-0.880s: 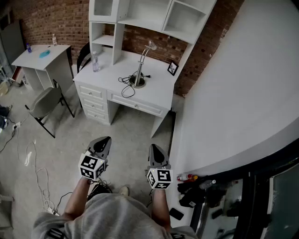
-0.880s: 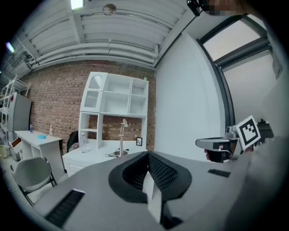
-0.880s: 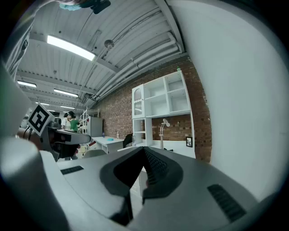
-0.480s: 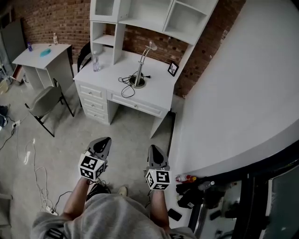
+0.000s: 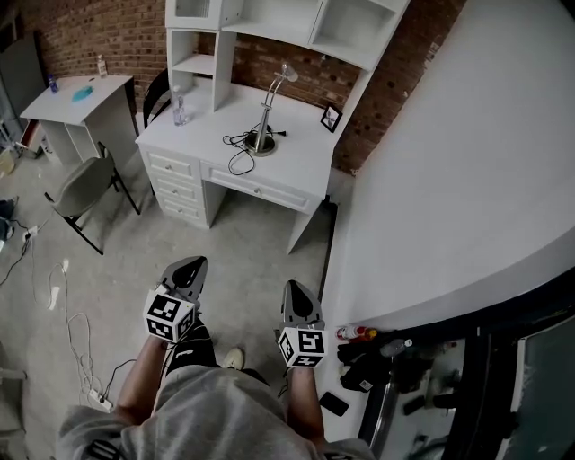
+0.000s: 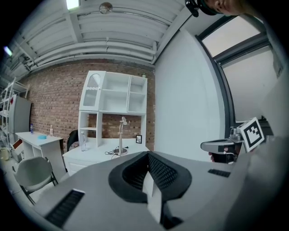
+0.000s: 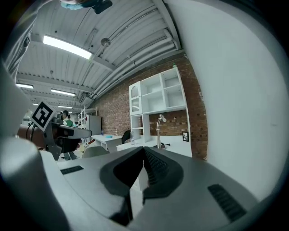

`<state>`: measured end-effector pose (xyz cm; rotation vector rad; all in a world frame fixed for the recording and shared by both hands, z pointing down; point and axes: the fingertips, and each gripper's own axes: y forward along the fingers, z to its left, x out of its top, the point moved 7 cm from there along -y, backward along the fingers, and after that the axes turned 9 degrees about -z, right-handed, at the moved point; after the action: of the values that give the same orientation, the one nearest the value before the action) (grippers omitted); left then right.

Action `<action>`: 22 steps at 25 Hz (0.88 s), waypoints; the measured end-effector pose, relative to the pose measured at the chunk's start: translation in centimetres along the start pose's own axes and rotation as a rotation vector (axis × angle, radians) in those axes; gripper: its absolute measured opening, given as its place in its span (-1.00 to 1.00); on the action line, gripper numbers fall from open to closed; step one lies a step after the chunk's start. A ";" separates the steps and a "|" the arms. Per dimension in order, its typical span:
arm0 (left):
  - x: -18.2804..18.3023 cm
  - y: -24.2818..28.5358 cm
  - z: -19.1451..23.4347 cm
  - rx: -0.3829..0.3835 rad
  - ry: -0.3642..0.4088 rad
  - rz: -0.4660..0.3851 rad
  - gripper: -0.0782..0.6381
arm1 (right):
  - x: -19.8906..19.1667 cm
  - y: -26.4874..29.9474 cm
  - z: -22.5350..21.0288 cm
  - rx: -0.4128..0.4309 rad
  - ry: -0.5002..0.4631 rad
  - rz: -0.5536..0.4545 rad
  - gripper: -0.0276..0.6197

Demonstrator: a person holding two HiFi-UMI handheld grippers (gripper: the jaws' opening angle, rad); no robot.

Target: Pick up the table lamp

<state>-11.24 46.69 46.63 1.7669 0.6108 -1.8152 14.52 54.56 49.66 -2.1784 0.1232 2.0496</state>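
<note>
The table lamp [image 5: 265, 112], a chrome stem with a small shade on a round base, stands upright on the white desk [image 5: 296, 166] far ahead; its black cord [image 5: 238, 154] loops over the desktop. It also shows small and distant as the lamp [image 6: 121, 136] in the left gripper view and the lamp [image 7: 159, 131] in the right gripper view. My left gripper [image 5: 186, 269] and right gripper [image 5: 296, 293] are held side by side over the floor, well short of the desk. Both are shut and empty, as the left gripper [image 6: 148, 156] and right gripper [image 7: 143, 150] show close up.
A water bottle [image 5: 180, 110] and a small picture frame [image 5: 331, 117] stand on the desk under a white hutch [image 5: 269, 22]. A grey chair [image 5: 85, 184] and a small white table [image 5: 76, 94] stand at left. A white wall [image 5: 449, 162] runs along the right. Cables [image 5: 72, 332] lie on the floor.
The desk and lamp have shifted slightly up and left in the head view. Both grippers have drifted a little the same way, still shut and side by side.
</note>
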 end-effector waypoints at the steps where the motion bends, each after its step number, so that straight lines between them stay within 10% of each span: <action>1: -0.1 0.2 -0.1 -0.002 -0.001 0.002 -0.77 | -0.1 0.0 -0.3 -0.005 0.003 0.001 -0.84; 22: 0.0 13.0 12.5 -0.015 -0.013 0.016 -0.77 | -0.6 18.4 -2.1 -0.025 -0.017 -0.009 -0.84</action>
<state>-12.25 28.66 47.75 1.7439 0.6016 -1.8054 13.65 36.09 49.43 -2.1718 0.0867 2.0754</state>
